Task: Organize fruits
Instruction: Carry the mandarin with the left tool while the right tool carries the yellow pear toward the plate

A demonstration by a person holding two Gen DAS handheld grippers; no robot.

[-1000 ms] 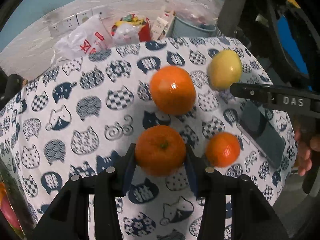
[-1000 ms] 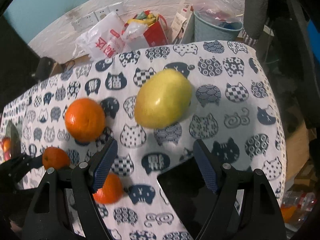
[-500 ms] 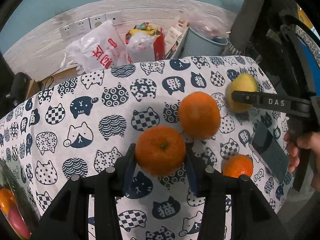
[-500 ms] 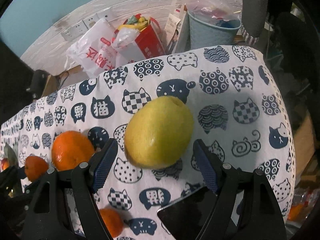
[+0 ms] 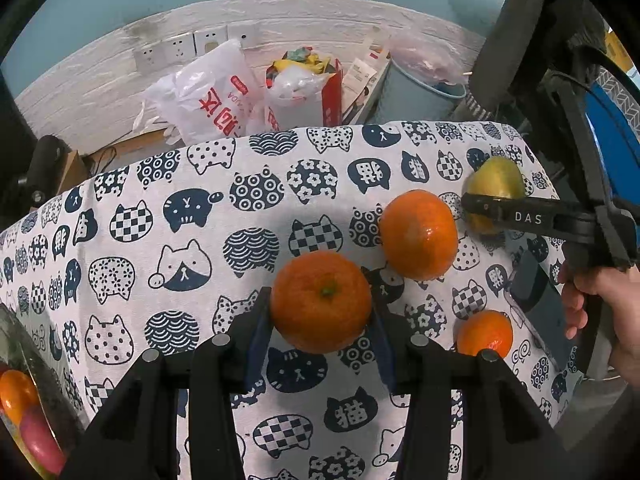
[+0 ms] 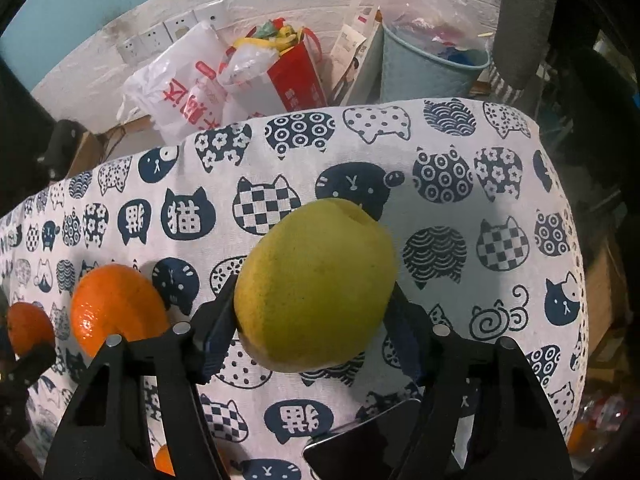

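Note:
My left gripper (image 5: 320,320) is shut on an orange (image 5: 322,300) and holds it above the cat-print cloth (image 5: 160,208). A bigger orange (image 5: 418,234) and a small orange (image 5: 485,332) lie on the cloth to the right. My right gripper (image 6: 316,316) is shut on a yellow-green pear (image 6: 316,284); its pads press both sides. The pear also shows at the right of the left wrist view (image 5: 496,188), behind the right gripper's finger. In the right wrist view the bigger orange (image 6: 116,308) lies left of the pear.
A dark phone (image 5: 540,308) lies near the table's right edge. A bowl with fruit (image 5: 24,412) sits at the lower left. Behind the table are a white plastic bag (image 5: 212,100), a red bag (image 5: 308,92) and a blue bin (image 5: 420,92).
My right gripper has closed in around the pear and now grips it. My left gripper has risen and pulled back to the left with its orange.

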